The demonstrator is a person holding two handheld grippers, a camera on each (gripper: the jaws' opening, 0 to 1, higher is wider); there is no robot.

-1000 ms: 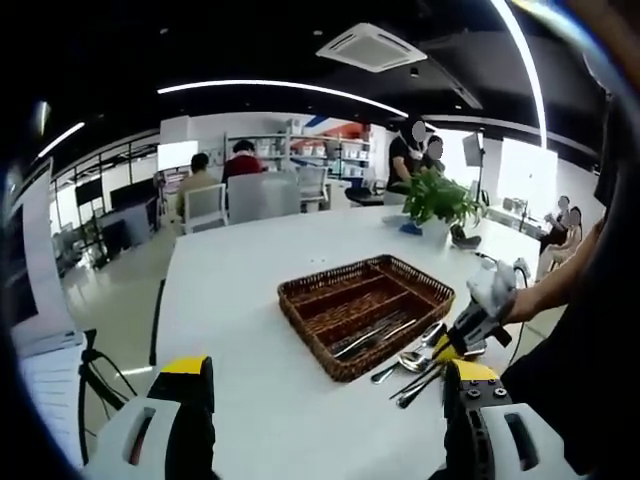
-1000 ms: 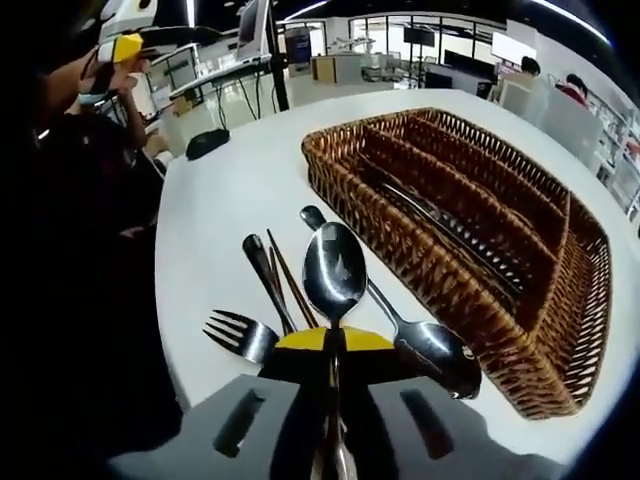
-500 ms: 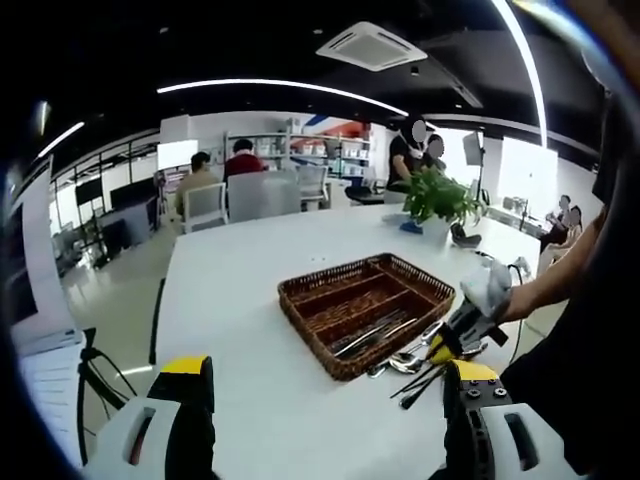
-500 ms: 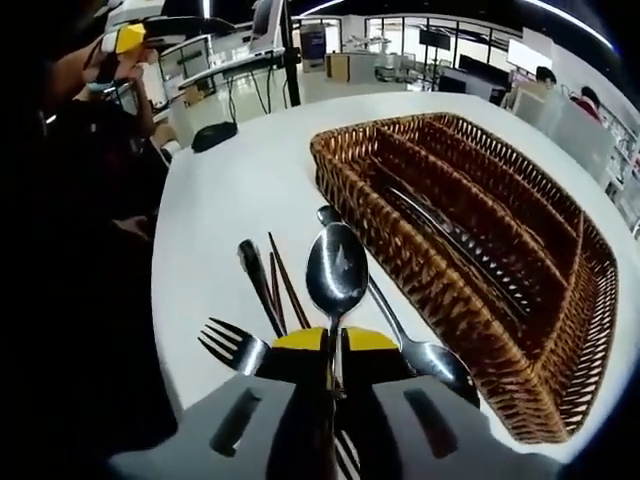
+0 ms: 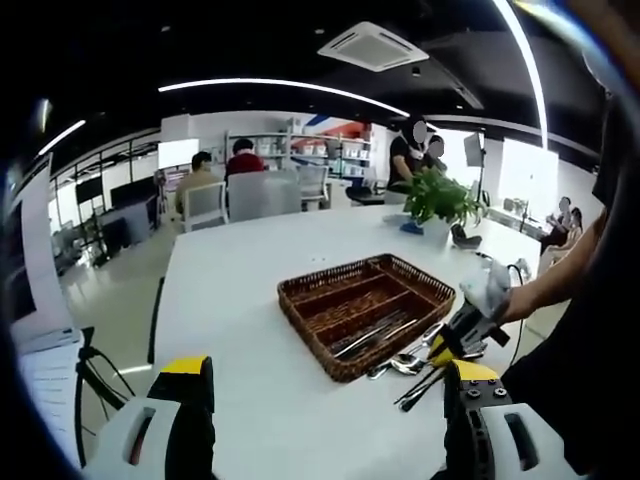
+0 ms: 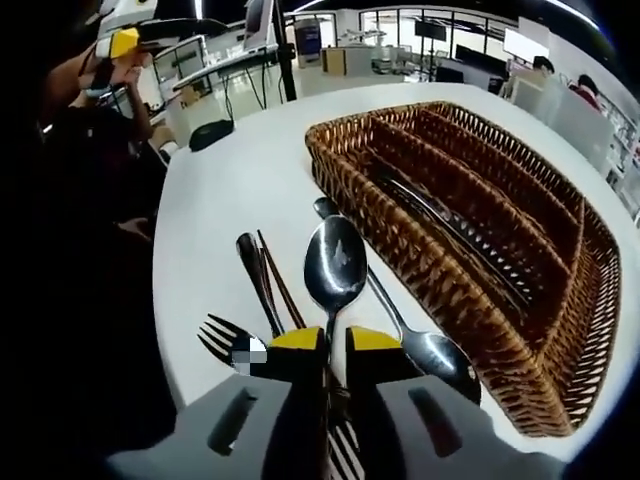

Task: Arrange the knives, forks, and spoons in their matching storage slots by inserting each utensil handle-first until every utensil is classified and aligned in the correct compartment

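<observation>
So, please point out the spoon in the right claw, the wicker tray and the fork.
spoon [image 6: 335,265]: right gripper view, on its bowl.
wicker tray [image 6: 440,275]: right gripper view, on its near wall.
fork [image 6: 222,337]: right gripper view, on its tines.

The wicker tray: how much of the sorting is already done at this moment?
Partly done. The wicker tray already holds some cutlery in one slot. In hand: the right gripper is shut on a spoon. Left on the table: a fork, a second spoon and dark chopsticks. The left gripper is open, holding nothing.
</observation>
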